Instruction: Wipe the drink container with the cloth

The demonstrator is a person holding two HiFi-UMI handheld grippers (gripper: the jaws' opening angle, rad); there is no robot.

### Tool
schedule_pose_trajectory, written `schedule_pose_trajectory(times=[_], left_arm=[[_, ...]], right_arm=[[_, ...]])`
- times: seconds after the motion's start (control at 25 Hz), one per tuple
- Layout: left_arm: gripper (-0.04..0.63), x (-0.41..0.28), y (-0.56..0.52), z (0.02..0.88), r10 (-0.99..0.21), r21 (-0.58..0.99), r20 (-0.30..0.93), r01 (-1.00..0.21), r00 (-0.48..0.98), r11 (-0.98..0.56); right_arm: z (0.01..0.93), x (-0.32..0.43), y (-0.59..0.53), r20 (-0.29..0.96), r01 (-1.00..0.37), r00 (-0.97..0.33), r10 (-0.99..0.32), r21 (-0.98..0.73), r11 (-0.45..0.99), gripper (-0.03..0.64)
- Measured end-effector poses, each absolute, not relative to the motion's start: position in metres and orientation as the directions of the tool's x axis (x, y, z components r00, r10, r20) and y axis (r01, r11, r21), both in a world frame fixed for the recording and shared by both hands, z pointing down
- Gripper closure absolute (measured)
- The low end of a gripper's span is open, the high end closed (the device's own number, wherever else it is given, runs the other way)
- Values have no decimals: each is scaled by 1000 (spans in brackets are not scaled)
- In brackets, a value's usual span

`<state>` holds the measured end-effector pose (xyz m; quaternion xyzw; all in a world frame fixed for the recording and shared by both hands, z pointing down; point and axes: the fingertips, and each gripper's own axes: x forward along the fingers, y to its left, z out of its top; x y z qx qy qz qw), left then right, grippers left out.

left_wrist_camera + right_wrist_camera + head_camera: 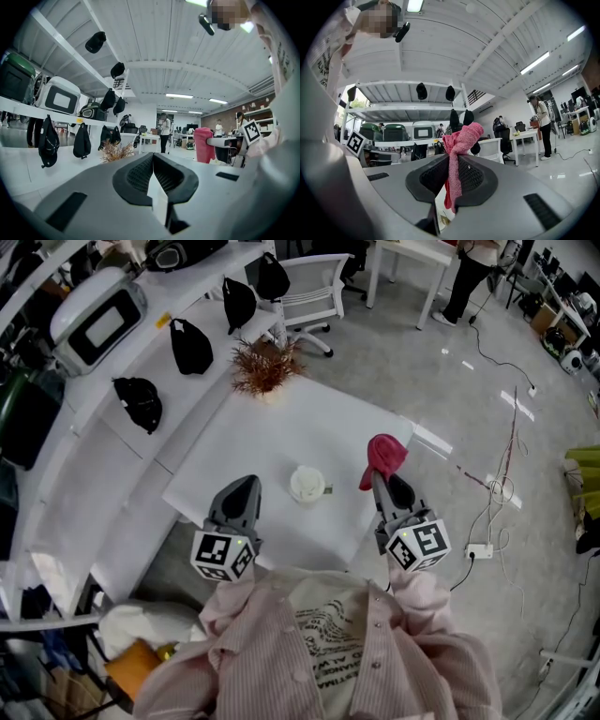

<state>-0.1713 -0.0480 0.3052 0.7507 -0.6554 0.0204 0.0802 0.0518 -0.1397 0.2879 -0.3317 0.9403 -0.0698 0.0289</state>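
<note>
Item 1. Striped pink shirt (319, 652) of the person holding both tools, at the bottom of the head view.

Item 2. Left gripper (246, 484), marker cube nearest the body, over the near edge of the table (272, 427) towards its left corner. In the left gripper view (154, 180) the jaws are pressed together with nothing between them.

Item 3. Right gripper (380, 482), over the table's right edge, near its near corner. In the right gripper view (451, 185) the jaws are clamped on the cloth (458, 150).

Item 4. Cloth (384, 457), pink. It is pinched at its middle; a bunched upper part stands above the jaw tips and a tail hangs below them.

Item 5. Cup (307, 484), white and round, upright on the table a little in from the near edge. It lies between the two grippers and neither touches it. The cloth is apart from it, to its right.

Item 6. Dried plant (265, 367), brown, at the table's far corner.

Item 7. Shelf (103, 442), white, along the table's left side, with black caps (139, 401) hanging in a row on it.

Item 8. Chair (309, 296), white, beyond the plant.

Item 9. Power strip (478, 550), white, on the floor right of the table, with cables running to it.
</note>
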Motion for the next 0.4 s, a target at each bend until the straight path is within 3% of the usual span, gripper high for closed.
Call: schedule_pose_trajectory(times=[0.4], left_arm=[[591,-173,-49,307,-981,88,142,-989,130,-118]], right_arm=[[293,58,-143,0,-631,-769,-639,-156,760,580]])
